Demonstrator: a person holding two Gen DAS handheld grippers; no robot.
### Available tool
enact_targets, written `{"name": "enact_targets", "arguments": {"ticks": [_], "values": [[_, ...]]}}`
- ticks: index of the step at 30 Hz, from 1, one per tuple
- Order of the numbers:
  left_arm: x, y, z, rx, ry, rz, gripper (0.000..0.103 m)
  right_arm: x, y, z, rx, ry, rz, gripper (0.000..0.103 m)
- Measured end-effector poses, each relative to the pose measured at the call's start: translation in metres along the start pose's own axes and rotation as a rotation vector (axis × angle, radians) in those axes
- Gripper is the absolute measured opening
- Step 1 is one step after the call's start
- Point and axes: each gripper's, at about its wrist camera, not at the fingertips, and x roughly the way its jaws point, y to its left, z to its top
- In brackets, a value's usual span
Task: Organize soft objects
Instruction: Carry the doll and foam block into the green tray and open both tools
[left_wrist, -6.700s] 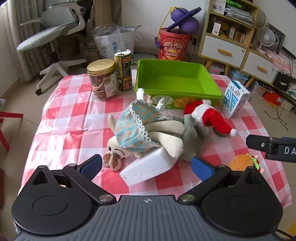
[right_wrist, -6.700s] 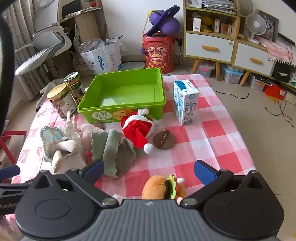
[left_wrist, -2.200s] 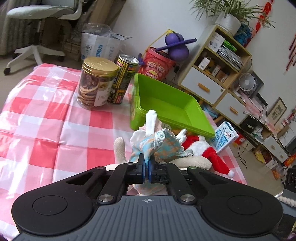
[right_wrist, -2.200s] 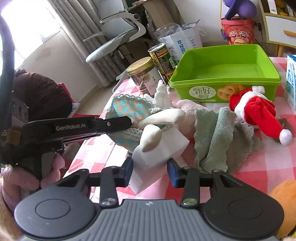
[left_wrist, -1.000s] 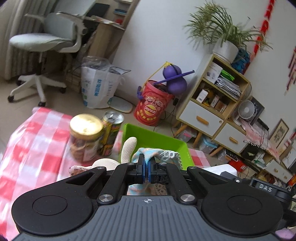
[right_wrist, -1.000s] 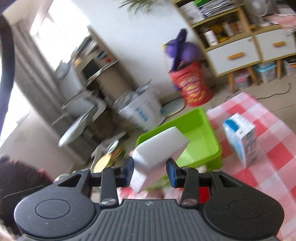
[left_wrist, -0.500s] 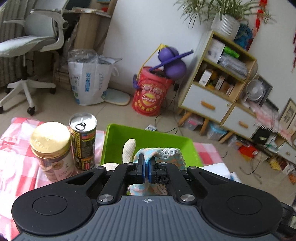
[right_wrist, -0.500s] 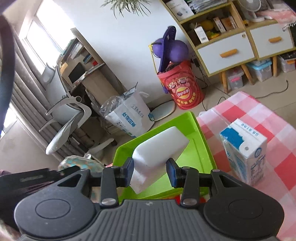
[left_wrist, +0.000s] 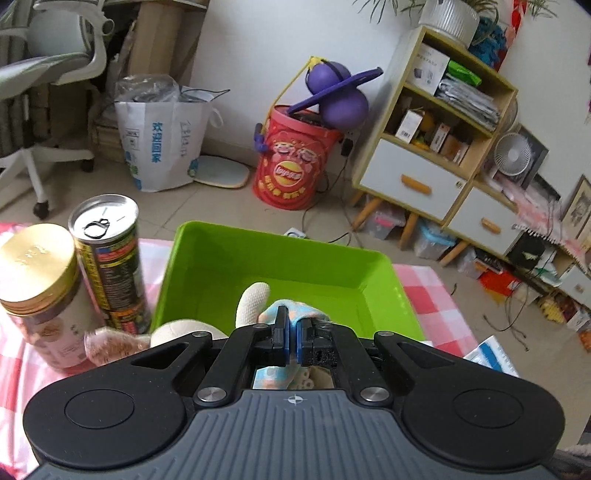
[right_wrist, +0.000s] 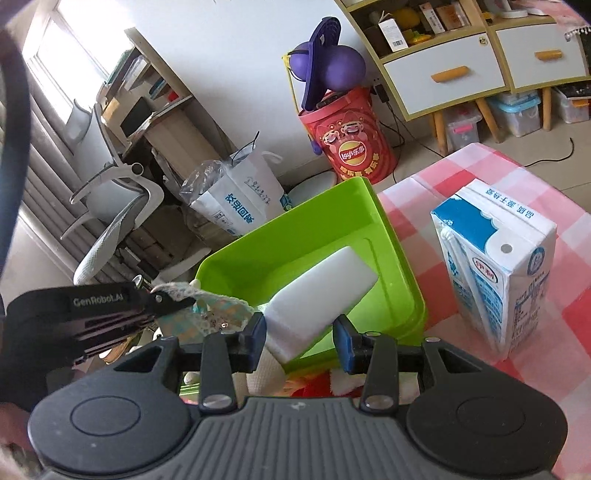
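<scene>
Above green bin (right_wrist: 404, 266), white sponge (right_wrist: 321, 291) between right gripper (right_wrist: 298, 341) fingers.

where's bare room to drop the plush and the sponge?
Green bin: floor bare from far wall to near rim. Left gripper pinches plush toy at the near rim; right gripper holds white sponge over it. Crowded: gold-lid jar and can left, milk carton right.

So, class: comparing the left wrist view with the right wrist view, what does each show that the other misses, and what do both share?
Only the left wrist view shows the gold-lidded jar and the tall can.

Only the right wrist view shows the white sponge between the right gripper's fingers, and the milk carton.

Both show the green bin and the left gripper shut on the plush toy.
</scene>
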Motion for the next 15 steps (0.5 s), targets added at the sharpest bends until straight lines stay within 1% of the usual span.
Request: {"name": "enact_targets", "arguments": {"ticks": [4, 6, 8, 9, 10, 11, 12, 13, 14, 15], "values": [[0.001, 0.0, 0.002, -0.017, -0.012, -0.036, 0.0, -0.001, 0.005, 0.0, -0.038, -0.004, -0.024, 0.015], [0.005, -0.002, 0.003, -0.001, 0.007, -0.02, 0.001, -0.001, 0.007, 0.0, -0.035, -0.003, -0.03, 0.016], [0.01, -0.003, 0.003, 0.014, 0.034, 0.009, 0.008, -0.002, 0.006, 0.002, -0.023, 0.0, -0.03, 0.018], [0.011, -0.002, 0.002, 0.017, 0.039, 0.022, 0.009, -0.002, 0.005, 0.003, -0.021, 0.002, -0.034, 0.019], [0.011, -0.002, 0.002, 0.021, 0.045, 0.027, 0.015, -0.003, 0.005, 0.004, -0.02, 0.0, -0.039, 0.023], [0.011, -0.001, 0.002, 0.025, 0.048, 0.029, 0.019, -0.005, 0.004, 0.005, -0.018, -0.002, -0.041, 0.029], [0.01, -0.001, 0.001, 0.028, 0.044, 0.032, 0.022, -0.006, 0.004, 0.006, -0.014, -0.002, -0.041, 0.032], [0.009, -0.001, 0.001, 0.033, 0.041, 0.034, 0.031, -0.008, 0.004, 0.007, -0.009, -0.005, -0.037, 0.036], [0.006, -0.001, 0.001, 0.038, 0.038, 0.036, 0.038, -0.01, 0.004, 0.008, -0.006, -0.01, -0.032, 0.037], [0.004, -0.002, 0.001, 0.041, 0.031, 0.036, 0.041, -0.012, 0.005, 0.009, -0.005, -0.013, -0.029, 0.037]]}}
